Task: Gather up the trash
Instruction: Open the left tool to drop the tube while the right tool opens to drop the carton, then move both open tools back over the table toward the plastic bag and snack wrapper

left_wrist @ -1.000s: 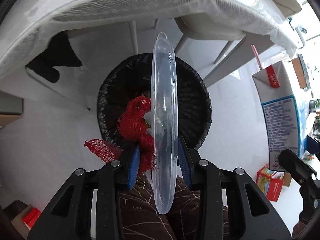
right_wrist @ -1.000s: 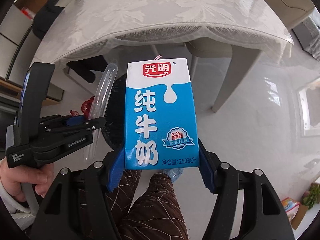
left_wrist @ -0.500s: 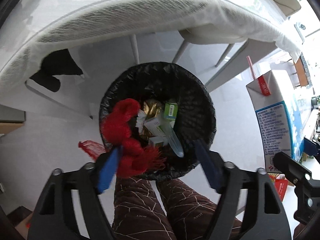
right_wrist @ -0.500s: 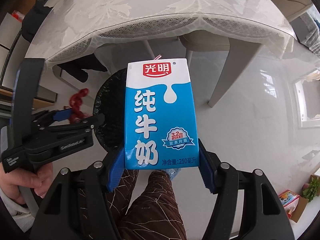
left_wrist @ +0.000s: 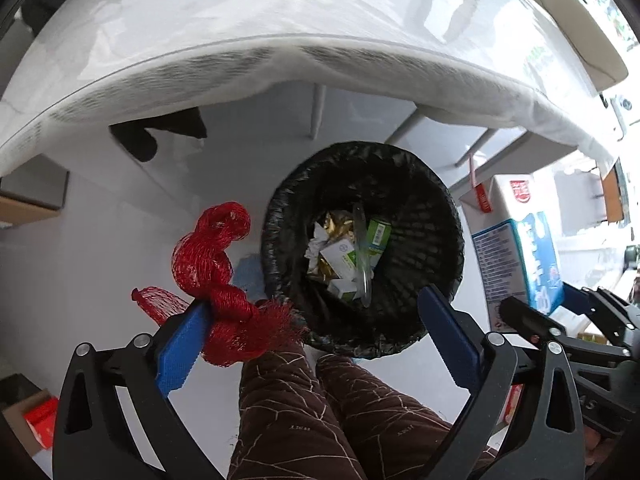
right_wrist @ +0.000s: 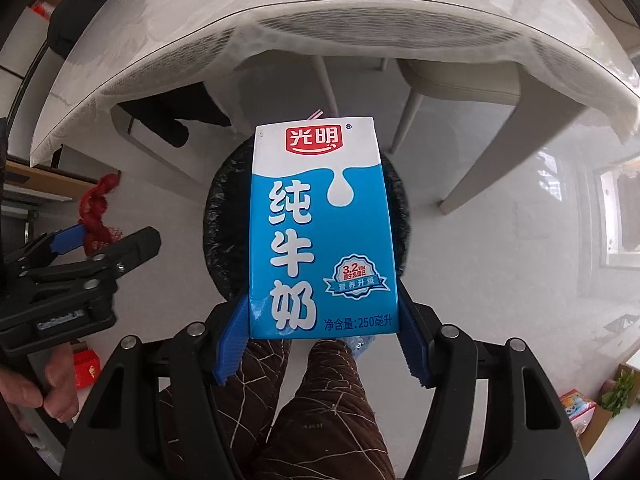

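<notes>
A black-lined trash bin (left_wrist: 424, 216) stands on the floor, holding wrappers, small boxes and a clear plastic lid (left_wrist: 362, 256). My left gripper (left_wrist: 310, 304) hovers above its near-left rim, jaws opening wide. A red mesh net (left_wrist: 216, 264) clings to its left blue pad (left_wrist: 180, 344), outside the bin, not pinched. My right gripper (right_wrist: 322, 304) is shut on a blue-and-white milk carton (right_wrist: 320, 220), held upright directly over the bin (right_wrist: 222, 220). The carton (left_wrist: 516, 240) shows at the right in the left wrist view, the net (right_wrist: 96, 208) at the left in the right wrist view.
A table with a white lace cloth (left_wrist: 280, 48) overhangs the floor beyond the bin. A pale chair (right_wrist: 460, 80) stands under it, and a black bag (left_wrist: 160, 136) lies under it. The person's legs in brown quilted trousers (left_wrist: 312, 412) are just below the bin. A red box (right_wrist: 86, 364) lies on the floor.
My left jaws opened wide and the clear lid dropped into the bin; the red net stayed caught on the left pad. The right gripper brought the carton over the bin.
</notes>
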`<state>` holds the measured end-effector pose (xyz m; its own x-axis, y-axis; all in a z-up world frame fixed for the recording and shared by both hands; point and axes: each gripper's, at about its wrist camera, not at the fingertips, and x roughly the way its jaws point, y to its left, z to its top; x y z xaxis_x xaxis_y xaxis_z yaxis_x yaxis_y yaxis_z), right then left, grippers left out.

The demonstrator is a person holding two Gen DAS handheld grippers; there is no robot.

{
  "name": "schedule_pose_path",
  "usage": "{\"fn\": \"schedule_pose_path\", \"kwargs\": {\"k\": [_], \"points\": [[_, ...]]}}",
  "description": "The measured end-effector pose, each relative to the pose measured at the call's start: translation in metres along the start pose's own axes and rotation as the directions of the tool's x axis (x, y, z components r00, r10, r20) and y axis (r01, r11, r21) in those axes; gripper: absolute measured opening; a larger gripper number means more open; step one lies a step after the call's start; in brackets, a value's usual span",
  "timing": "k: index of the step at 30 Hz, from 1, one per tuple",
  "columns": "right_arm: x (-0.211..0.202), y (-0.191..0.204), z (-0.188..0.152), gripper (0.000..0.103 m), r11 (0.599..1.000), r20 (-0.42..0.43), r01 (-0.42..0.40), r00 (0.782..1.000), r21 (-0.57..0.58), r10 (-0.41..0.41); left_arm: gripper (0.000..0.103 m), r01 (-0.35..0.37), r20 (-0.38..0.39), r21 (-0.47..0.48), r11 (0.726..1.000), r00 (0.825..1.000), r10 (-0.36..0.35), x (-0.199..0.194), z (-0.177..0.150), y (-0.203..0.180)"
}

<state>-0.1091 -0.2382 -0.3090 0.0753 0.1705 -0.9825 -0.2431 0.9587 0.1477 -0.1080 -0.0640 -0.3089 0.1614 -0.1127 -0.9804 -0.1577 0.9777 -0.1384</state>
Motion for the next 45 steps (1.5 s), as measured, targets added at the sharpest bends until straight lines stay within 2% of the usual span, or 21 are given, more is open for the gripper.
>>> {"fn": "schedule_pose_path", "kwargs": {"k": [4,8,16,26,36,45], "points": [[-0.004,0.012,0.004,0.063,1.000,0.040,0.020,0.999,-0.020,-0.020,0.097,-0.005,0.010,-0.021,1.000,1.000,0.005,-0.006,0.000,0.012],[-0.018,0.011,0.010,0.084,0.999,0.078,0.031,0.997,-0.012,-0.030,0.097,-0.003,0.017,-0.022,1.000,1.000,0.003,-0.012,0.003,0.016],[-0.049,0.001,0.020,0.095,0.998,0.145,0.051,0.988,0.024,-0.054,0.097,0.006,0.044,-0.006,1.000,0.999,-0.005,-0.030,0.013,0.008],[-0.095,-0.015,0.051,0.095,0.997,0.246,0.072,0.966,0.030,-0.077,0.097,0.001,0.121,0.001,1.000,0.993,-0.002,-0.079,0.035,-0.004],[-0.143,-0.011,0.098,0.095,0.996,0.350,0.082,0.935,-0.036,-0.064,0.097,-0.025,0.228,-0.059,0.998,0.973,0.038,-0.142,0.063,0.002],[-0.166,-0.003,0.146,0.095,0.996,0.409,0.083,0.910,-0.033,-0.062,0.097,-0.012,0.271,-0.060,0.998,0.962,0.028,-0.166,0.121,0.006]]}}
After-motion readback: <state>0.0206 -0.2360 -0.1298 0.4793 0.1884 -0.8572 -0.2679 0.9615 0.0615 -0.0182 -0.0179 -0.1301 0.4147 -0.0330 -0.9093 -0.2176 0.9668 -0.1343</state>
